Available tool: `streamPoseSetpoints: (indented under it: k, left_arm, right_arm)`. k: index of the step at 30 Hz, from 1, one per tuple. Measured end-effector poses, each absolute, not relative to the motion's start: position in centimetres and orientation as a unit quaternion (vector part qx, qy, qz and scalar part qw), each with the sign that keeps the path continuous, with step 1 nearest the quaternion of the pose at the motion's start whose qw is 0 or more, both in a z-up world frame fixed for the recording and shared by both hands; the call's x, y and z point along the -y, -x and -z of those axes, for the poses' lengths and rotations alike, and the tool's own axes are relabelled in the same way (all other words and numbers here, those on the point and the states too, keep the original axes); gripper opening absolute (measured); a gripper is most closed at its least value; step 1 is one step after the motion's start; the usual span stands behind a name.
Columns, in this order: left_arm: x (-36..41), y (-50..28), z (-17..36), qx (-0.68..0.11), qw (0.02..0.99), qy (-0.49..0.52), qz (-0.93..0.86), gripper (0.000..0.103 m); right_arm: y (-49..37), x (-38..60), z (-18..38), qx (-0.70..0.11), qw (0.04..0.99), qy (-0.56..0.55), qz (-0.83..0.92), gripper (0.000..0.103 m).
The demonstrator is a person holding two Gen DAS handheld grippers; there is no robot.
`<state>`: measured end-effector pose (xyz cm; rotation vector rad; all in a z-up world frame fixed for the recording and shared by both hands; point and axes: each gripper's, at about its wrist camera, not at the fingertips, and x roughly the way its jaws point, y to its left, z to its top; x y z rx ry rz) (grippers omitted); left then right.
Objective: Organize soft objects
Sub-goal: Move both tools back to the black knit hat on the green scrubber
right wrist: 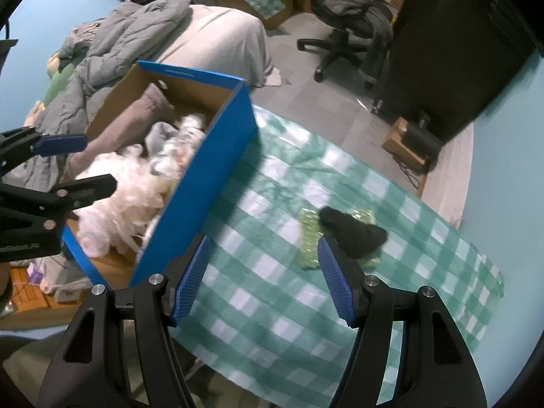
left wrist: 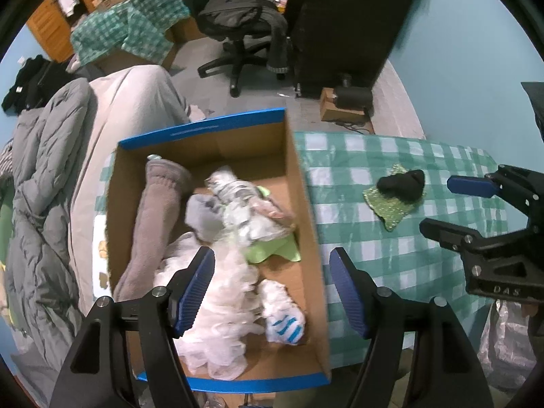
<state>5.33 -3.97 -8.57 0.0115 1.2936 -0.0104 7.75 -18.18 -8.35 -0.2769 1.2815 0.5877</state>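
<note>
A blue-sided cardboard box stands on the left of a green checked tablecloth. It holds a grey fleece roll, white mesh puffs, a white and blue sock, a green cloth and other soft things. A black sock lies on a green sparkly sponge cloth on the cloth, right of the box. My left gripper is open and empty over the box. My right gripper is open and empty, just left of the black sock.
A bed with a grey duvet lies left of the table. An office chair, a dark cabinet and a small brown box with a black object stand on the floor beyond. Blue wall lies to the right.
</note>
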Motion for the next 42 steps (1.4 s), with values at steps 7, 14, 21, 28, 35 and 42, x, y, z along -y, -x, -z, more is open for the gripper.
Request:
streamPoseSetpoints:
  k: [7, 14, 21, 28, 35, 42]
  left_arm:
    - [7.1, -6.0, 9.4, -0.610, 0.792, -0.019, 0.021, 0.072]
    - [9.9, -6.8, 10.2, -0.616, 0.786, -0.029, 0.032, 0.072]
    - [12.0, -8.2, 11.8, -0.630, 0.776, -0.014, 0.043, 0.072]
    - [14.2, -9.5, 14.0, -0.643, 0.764, 0.001, 0.053, 0.072]
    - [14.8, -10.5, 15.9, -0.655, 0.754, -0.001, 0.046, 0.072]
    - [14.4, -10.9, 18.1, -0.667, 0.744, 0.021, 0.036, 0.075]
  right_arm:
    - [-8.5, 22.0, 9.2, -0.596, 0.754, 0.123, -0.248, 0.066]
    - [-9.4, 24.9, 10.2, -0.604, 0.750, 0.122, -0.241, 0.066]
    - [-10.7, 26.9, 11.6, -0.607, 0.745, 0.116, -0.251, 0.066]
    - [-12.3, 27.3, 12.7, -0.597, 0.740, 0.127, -0.282, 0.066]
    - [-13.4, 26.2, 14.4, -0.591, 0.728, 0.146, -0.315, 0.066]
    - [-14.1, 25.6, 16.5, -0.592, 0.725, 0.151, -0.317, 0.066]
